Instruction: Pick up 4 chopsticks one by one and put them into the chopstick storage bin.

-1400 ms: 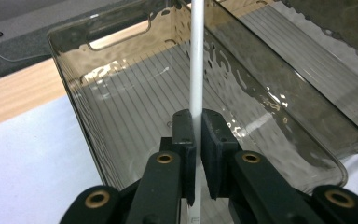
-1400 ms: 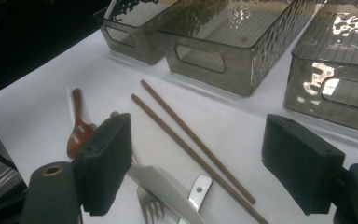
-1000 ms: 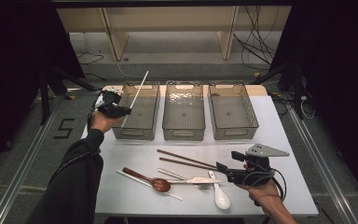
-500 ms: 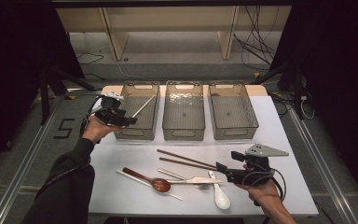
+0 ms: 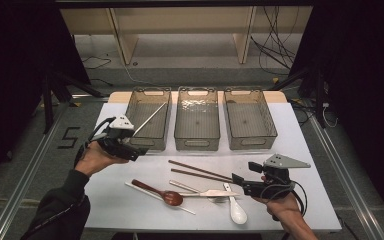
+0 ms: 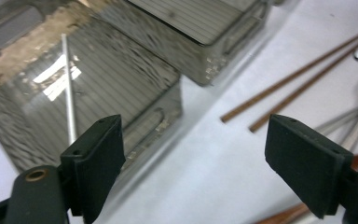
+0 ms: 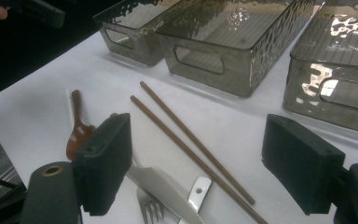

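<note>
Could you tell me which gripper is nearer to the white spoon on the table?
Right. The right gripper hovers just above the white spoon, while the left gripper is across the table by the left bin.

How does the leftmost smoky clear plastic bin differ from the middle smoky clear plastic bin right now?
The leftmost smoky clear plastic bin holds a thin silver chopstick lying slantwise, one end toward its near left corner; the middle smoky clear plastic bin holds nothing. The leftmost bin is next to the open left gripper, while the middle bin has no gripper close by. Both share the same oblong shape, ribbed floor and cut-out handles, and stand side by side.
</note>
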`<state>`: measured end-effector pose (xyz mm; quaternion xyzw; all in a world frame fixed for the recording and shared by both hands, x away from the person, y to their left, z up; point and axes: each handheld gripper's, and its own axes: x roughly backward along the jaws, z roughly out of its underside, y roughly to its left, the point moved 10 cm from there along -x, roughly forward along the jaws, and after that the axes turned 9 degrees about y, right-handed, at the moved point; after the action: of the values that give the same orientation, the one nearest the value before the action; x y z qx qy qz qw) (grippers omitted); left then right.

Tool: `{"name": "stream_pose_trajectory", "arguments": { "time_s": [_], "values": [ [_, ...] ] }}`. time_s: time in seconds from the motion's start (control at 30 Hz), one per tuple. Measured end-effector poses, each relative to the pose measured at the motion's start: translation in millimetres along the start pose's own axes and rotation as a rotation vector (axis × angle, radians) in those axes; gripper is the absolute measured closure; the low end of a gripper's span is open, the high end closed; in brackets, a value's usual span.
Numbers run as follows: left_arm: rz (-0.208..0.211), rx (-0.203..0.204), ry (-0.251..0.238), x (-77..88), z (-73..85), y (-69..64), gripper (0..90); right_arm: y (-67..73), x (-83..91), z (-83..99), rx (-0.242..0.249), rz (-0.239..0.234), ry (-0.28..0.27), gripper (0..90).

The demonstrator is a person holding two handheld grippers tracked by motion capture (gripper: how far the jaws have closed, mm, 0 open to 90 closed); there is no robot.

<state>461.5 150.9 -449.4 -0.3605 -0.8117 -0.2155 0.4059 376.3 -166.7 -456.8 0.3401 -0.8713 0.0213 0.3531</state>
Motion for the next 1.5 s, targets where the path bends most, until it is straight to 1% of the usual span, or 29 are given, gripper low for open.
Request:
{"name": "stream_pose_trajectory", "arguments": {
  "time_s": [0.07,0.13,0.17,0.23,0.27,0.33,0.4,0.47,0.53,0.57,0.63,0.67,0.77,0.8,0.9,0.93,1.07,1.17,1.27,1.3,1.33,1.4,1.5],
  "values": [
    [0.009,-0.009,0.017,-2.9,3.3,-6.8,16.9,1.0,1.2,-1.1,0.001,-0.002,-0.008,25.2],
    [0.017,-0.032,0.033,-4.9,6.1,-14.7,16.4,1.9,1.6,-2.1,0.008,-0.001,-0.013,25.2],
    [0.024,-0.04,0.033,-5.4,6.8,-19.4,16.3,2.0,1.5,-2.0,0.008,-0.001,-0.013,25.2],
    [0.03,-0.054,0.04,-5.3,8.6,-24.8,16.2,1.8,1.6,-2.1,0.007,0.0,-0.013,25.2],
    [0.031,-0.054,0.037,-5.6,9.1,-26.6,16.2,1.8,1.8,-2.4,0.006,0.0,-0.015,25.2],
    [0.041,-0.06,0.044,-6.2,12.0,-30.8,16.2,1.8,1.7,-2.4,0.007,0.0,-0.014,25.2],
    [0.042,-0.066,0.055,-7.9,15.3,-33.3,16.1,1.8,1.7,-2.1,0.008,-0.001,-0.014,25.2],
    [0.044,-0.081,0.071,-8.7,19.2,-36.2,16.0,1.8,2.0,-2.4,0.007,0.0,-0.016,25.2],
    [0.044,-0.093,0.075,-8.9,21.4,-38.9,15.8,1.8,2.0,-2.3,0.008,0.0,-0.016,25.2],
    [0.046,-0.106,0.08,-9.0,23.3,-40.9,15.8,1.7,2.0,-2.3,0.008,0.0,-0.016,25.2],
    [0.053,-0.119,0.086,-9.6,26.2,-44.7,15.7,1.6,1.9,-2.4,0.007,0.0,-0.016,25.2],
    [0.056,-0.138,0.101,-9.7,28.8,-46.2,15.7,1.6,1.8,-2.3,0.007,-0.001,-0.015,25.2],
    [0.06,-0.171,0.124,-11.8,34.8,-52.1,15.7,1.8,1.5,-2.2,0.007,-0.002,-0.013,25.2],
    [0.064,-0.173,0.127,-12.5,36.0,-53.8,15.8,1.9,1.5,-2.1,0.007,-0.001,-0.013,25.2],
    [0.101,-0.197,0.146,-16.4,42.9,-61.9,16.0,1.6,1.3,-2.0,0.008,-0.002,-0.012,25.2],
    [0.109,-0.208,0.16,-17.8,46.2,-64.0,16.0,1.5,1.3,-1.9,0.006,-0.002,-0.011,25.2],
    [0.126,-0.242,0.189,-22.0,55.9,-70.2,16.0,1.8,1.2,-1.9,0.007,-0.003,-0.011,25.2],
    [0.137,-0.242,0.193,-23.5,59.9,-73.9,15.7,1.4,1.0,-1.8,0.007,-0.001,-0.01,25.2],
    [0.157,-0.264,0.223,-25.2,67.0,-77.7,15.7,1.1,0.7,-1.4,0.008,0.0,-0.006,25.2],
    [0.161,-0.275,0.242,-26.0,70.6,-78.4,15.7,1.1,0.6,-1.5,0.007,0.0,-0.007,25.2],
    [0.166,-0.277,0.249,-27.0,72.5,-79.5,15.7,1.2,0.6,-1.8,0.009,-0.001,-0.008,25.2],
    [0.178,-0.292,0.279,-28.9,78.7,-82.7,15.7,1.2,0.5,-1.7,0.009,0.0,-0.008,25.2],
    [0.176,-0.31,0.308,-32.2,84.7,-84.2,15.9,1.5,0.7,-1.5,0.009,0.0,-0.007,25.2]
  ]
}}
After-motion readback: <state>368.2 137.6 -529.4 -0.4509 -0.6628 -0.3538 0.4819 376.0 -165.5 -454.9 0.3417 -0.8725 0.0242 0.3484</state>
